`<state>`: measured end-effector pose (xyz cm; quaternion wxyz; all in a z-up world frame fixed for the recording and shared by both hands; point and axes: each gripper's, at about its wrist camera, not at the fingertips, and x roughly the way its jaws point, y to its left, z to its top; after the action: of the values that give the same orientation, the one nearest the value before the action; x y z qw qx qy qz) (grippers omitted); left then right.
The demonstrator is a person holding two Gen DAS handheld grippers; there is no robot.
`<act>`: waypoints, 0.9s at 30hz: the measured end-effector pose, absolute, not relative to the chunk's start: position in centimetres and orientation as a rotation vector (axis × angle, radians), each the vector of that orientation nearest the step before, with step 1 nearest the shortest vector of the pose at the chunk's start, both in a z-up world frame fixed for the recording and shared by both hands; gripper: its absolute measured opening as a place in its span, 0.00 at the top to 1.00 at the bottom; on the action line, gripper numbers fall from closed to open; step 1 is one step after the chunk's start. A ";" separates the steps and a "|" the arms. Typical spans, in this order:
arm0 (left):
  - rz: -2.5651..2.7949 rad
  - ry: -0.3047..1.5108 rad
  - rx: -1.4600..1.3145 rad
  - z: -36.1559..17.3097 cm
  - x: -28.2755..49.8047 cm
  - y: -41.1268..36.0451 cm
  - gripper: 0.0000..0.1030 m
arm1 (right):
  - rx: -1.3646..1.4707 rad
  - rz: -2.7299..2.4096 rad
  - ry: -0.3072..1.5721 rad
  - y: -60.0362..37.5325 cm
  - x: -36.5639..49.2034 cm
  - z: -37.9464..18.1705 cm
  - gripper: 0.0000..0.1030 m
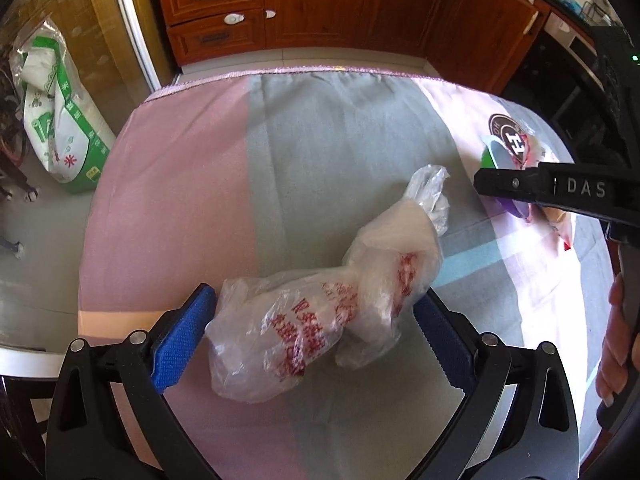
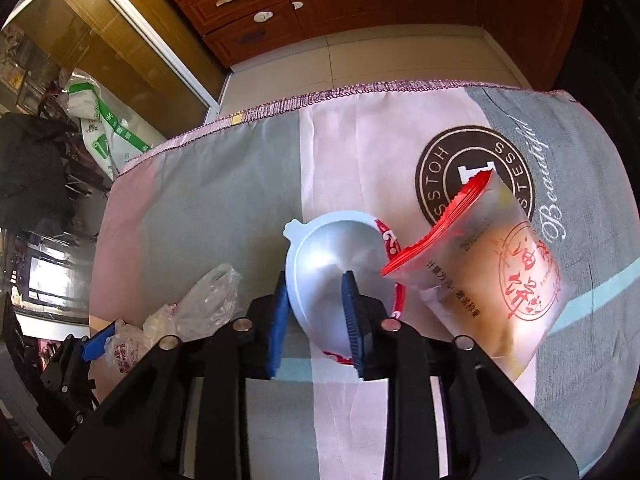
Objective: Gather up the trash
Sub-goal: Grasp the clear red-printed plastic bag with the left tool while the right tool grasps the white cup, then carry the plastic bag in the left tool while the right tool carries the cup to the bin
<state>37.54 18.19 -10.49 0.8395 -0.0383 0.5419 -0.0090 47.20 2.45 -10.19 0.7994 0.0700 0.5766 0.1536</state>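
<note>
Your left tool point(image 1: 316, 332) is spread wide, its blue pads point(image 1: 182, 340) standing on either side of the crumpled plastic bag point(image 1: 320, 312) that lies on the bench point(image 1: 168, 184). The left pad sits just beside the bag's near end; the right pad is partly hidden behind the bag's bulge, so you cannot tell whether it touches. The bag is clear with red print, and its contents are a pale blur through the film.

Your right tool point(image 2: 318, 320) is pinching the foil lid point(image 2: 332, 256) of a round cup, one pad on each face of the lid's near edge. The cup under the lid is almost wholly covered; only a strip of red rim point(image 2: 390, 240) shows. Just beside it on the right, a frosted pouch with a red torn top point(image 2: 480, 264) stands tilted and overlaps the cup's rim. The pouch covers part of a round brown logo point(image 2: 452, 160) printed on the striped cloth.

In the left wrist view, the right tool's black body crosses in front of the cup and pouch, hiding most of both. Beyond the bench stand wooden drawers point(image 1: 212, 12).
</note>
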 end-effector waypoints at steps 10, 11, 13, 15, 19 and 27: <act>0.021 1.114 -0.030 -9.7 35.7 16.7 0.61 | 0.196 0.404 1.230 1.7 44.2 -8.6 0.96; 0.022 1.115 -0.036 -9.6 35.2 16.6 0.63 | 0.200 0.412 1.231 1.7 43.7 -8.4 0.96; 0.021 1.110 -0.042 -9.1 34.2 16.2 0.64 | 0.210 0.427 1.232 1.4 42.7 -8.0 0.96; 0.013 1.107 -0.050 -8.5 33.3 15.9 0.64 | 0.222 0.439 1.230 0.8 41.7 -7.5 0.96; -0.021 1.110 -0.068 -7.1 30.8 14.7 0.64 | 0.255 0.447 1.222 -1.1 39.5 -6.2 0.96; -0.087 1.077 -0.051 -3.8 26.4 10.2 0.64 | 0.332 0.456 1.215 -6.0 34.4 -4.2 0.96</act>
<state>26.35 10.15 -3.77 0.8572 -0.0241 0.5127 -0.0415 34.43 -6.03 -4.22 0.7839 0.1536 0.5633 0.2112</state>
